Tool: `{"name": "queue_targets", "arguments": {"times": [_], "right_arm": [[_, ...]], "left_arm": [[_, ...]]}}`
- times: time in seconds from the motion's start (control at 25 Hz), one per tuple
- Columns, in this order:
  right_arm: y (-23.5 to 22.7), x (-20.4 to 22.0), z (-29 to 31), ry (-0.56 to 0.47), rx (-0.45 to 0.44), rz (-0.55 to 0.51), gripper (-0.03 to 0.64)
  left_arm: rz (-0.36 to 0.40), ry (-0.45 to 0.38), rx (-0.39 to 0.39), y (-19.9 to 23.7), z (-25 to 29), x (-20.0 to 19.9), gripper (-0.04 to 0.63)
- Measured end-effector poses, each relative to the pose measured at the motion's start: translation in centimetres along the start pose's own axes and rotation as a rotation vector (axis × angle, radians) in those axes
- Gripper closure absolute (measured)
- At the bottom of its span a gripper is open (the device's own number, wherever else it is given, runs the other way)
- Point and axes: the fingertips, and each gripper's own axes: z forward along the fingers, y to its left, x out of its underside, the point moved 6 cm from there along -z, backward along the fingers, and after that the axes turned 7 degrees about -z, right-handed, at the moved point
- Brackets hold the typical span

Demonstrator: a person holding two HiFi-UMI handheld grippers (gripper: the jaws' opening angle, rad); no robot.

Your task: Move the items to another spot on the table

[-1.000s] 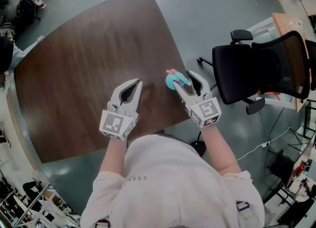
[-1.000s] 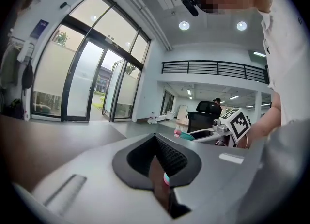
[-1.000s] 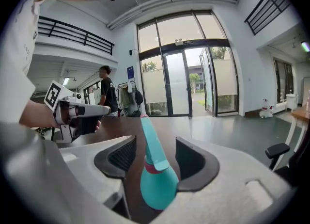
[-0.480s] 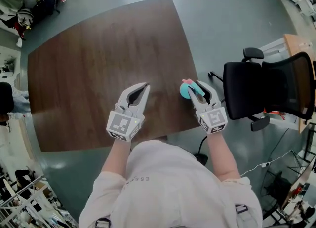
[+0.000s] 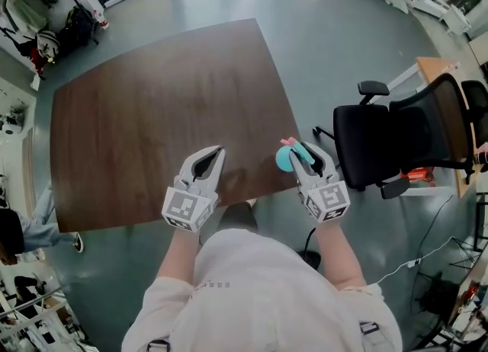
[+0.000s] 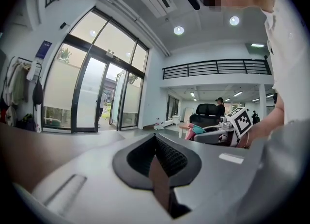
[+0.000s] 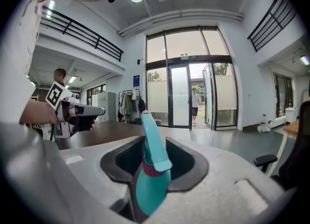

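This is a large, open office or lab hall with a smooth grey floor. A dark wooden table stands near a black mesh office chair and a lighter wooden desk. Tall glass entrance doors fill one wall, a mezzanine with a black railing runs above, and round lights sit recessed in the white ceiling. Coats and bags hang on a rack at the room's edge, and cables trail across the floor beside equipment stands.
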Motion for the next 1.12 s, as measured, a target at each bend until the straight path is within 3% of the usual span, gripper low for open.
{"name": "queue_targets", "arguments": {"times": [0.32, 0.64, 1.12], "right_arm": [[6.2, 0.8, -6.6, -0.021, -0.034, -0.020, 0.491], [11.4, 0.8, -7.3, -0.031, -0.194, -0.063, 0.491], [24.4, -3.5, -1.7, -0.098, -0.453, -0.178, 0.491]], "left_arm": [[0.003, -0.044, -0.096, -4.0, -10.0, 1.4, 0.578], [0.010, -0.117, -0.275, -6.3, -18.5, 2.0, 0.578], [-0.030, -0.230, -0.604, -1.6, -35.7, 2.2, 0.578]]}}
